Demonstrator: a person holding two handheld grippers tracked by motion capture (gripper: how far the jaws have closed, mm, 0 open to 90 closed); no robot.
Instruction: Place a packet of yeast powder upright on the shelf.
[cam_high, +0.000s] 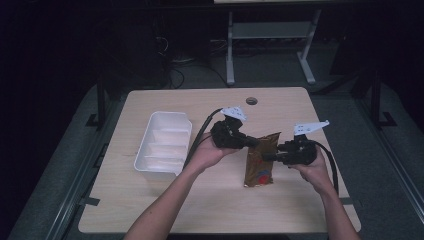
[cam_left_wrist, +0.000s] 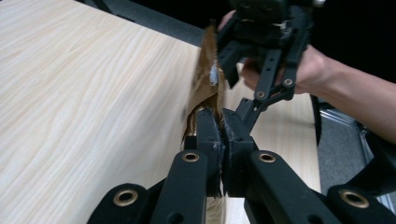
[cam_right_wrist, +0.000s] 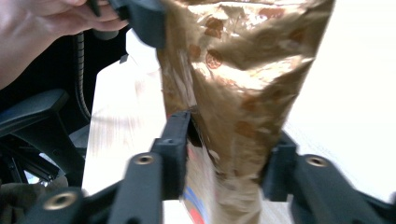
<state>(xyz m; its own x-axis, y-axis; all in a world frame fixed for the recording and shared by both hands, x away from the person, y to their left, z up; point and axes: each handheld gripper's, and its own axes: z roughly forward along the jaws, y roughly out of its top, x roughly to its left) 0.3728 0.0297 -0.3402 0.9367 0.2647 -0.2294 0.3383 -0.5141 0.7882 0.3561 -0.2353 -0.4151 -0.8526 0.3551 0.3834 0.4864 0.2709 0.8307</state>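
Left of the brown pouch (cam_high: 260, 159), a white tray (cam_high: 162, 145).

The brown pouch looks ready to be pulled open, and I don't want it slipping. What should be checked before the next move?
1. Left gripper shut on the brown pouch: ok.
2. Right gripper pads pressing the pouch: cannot tell; its jaws straddle the pouch.
3. Pouch lifted off the table: cannot tell.
4. White tray apart from the pouch: ok.
5. Pouch seal intact: cannot tell.
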